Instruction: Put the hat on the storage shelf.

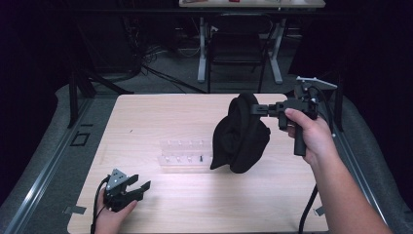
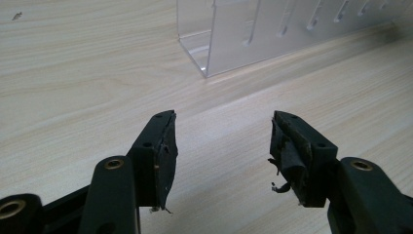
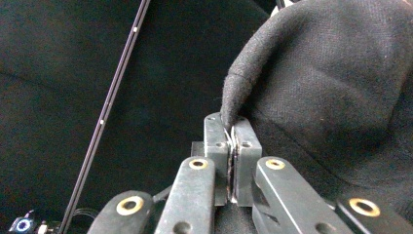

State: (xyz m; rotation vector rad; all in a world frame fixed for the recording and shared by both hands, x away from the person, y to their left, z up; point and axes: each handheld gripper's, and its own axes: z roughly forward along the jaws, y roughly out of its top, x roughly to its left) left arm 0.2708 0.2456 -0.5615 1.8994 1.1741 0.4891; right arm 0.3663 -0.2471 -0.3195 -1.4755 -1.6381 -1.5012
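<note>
A pale wood-grain desk (image 1: pixel 160 117) carries a clear plastic rack (image 1: pixel 184 156) near its middle. The bottom of a black cloth (image 1: pixel 242 134) hangs just right of the rack.

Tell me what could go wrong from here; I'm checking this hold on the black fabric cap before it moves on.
1. The right gripper pinches only a thin edge of the black fabric cap, so it might slip free.
2. The cap's lower end hangs low beside the clear plastic slotted rack and could drag or shift it.
3. The left gripper rests open near the wooden table's front, too far away to catch it.
</note>
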